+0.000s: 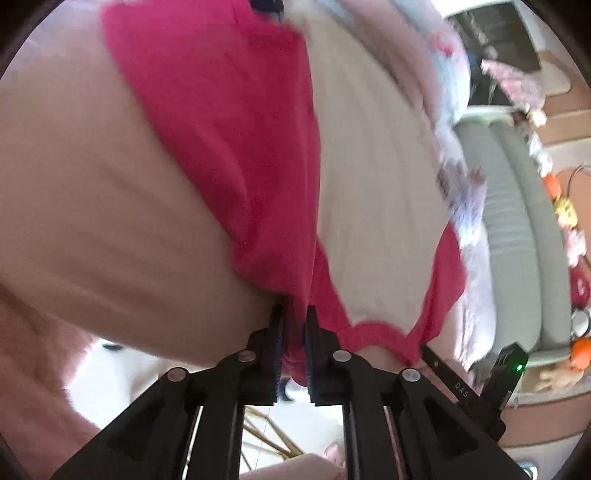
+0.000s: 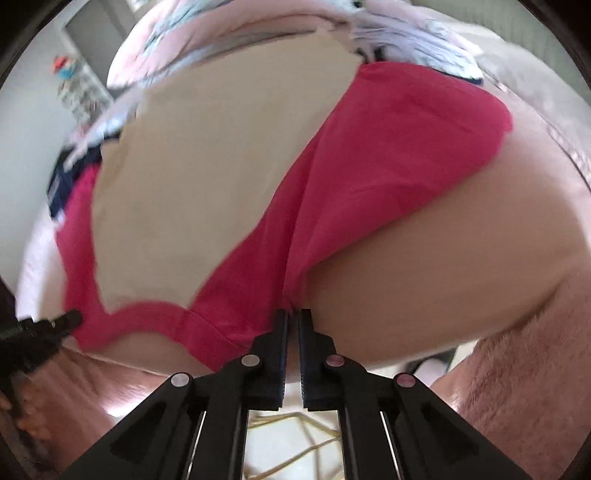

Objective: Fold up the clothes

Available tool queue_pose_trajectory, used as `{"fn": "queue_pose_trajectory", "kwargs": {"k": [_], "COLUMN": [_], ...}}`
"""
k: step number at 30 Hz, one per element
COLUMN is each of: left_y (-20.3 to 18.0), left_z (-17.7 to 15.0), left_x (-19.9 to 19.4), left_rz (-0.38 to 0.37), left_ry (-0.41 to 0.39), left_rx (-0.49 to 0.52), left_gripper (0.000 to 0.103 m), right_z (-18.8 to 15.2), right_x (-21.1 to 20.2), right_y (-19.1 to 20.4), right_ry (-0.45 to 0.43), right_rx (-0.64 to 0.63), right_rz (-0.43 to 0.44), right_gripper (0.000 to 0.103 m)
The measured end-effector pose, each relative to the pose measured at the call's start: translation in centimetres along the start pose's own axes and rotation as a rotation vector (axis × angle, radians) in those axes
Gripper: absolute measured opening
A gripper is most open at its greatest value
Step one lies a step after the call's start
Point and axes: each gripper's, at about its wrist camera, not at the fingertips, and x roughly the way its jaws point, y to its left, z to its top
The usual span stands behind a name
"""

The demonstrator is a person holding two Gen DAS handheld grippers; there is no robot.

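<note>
A bright pink garment (image 1: 240,147) (image 2: 388,166) lies spread on a beige padded surface (image 1: 92,203) (image 2: 461,240). Its near edge curves in a U, and beige shows inside that curve. My left gripper (image 1: 295,314) is shut on one strap end of the near edge, with pink cloth bunched between its fingers. At the other strap end, my right gripper (image 2: 293,314) is shut on a pinch of the same garment. Each view shows the other gripper's black body at its side (image 1: 506,373) (image 2: 44,328), close to the pink hem.
A heap of pale patterned clothes (image 1: 443,110) (image 2: 406,33) lies beyond the garment. A grey ribbed sofa (image 1: 517,221) with small toys (image 1: 565,210) stands to the right. Fluffy pink fabric (image 1: 37,369) (image 2: 517,387) hangs below the beige edge, above a white floor.
</note>
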Motion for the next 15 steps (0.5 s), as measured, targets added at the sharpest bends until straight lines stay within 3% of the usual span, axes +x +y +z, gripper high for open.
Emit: {"fn": "queue_pose_trajectory", "kwargs": {"k": [3,4,6,9,12,15], "left_y": [2.5,3.5,5.5,8.3,10.0,11.1], "left_z": [3.0,4.2,6.7,9.4,11.8,13.4], "left_x": [-2.9,-2.8,-2.2,-2.2,-1.9,-1.3], "left_rz": [0.118,0.128,0.134,0.147,0.161,0.127], "left_ry": [-0.161,-0.175,-0.185,-0.206,-0.250,-0.285], "left_rx": [-0.031,-0.059,-0.122,-0.150,-0.171,-0.195], "left_gripper": [0.035,0.038,0.038,0.038,0.038,0.038], "right_z": [0.5,0.8,1.7,3.5,4.5,5.5], "right_x": [-2.0,-2.3,-2.0,-1.4,0.8,3.0], "right_y": [-1.3,-1.2,-0.2,4.0,7.7,11.3], "right_ry": [-0.035,-0.048,-0.045,-0.038,-0.010,0.019], "right_rx": [0.073,0.077,0.071,-0.042,-0.091,-0.139], "right_rz": [0.018,0.019,0.040,0.108,0.130,0.151], "right_gripper": [0.005,0.005,0.006,0.006,0.023,0.024]}}
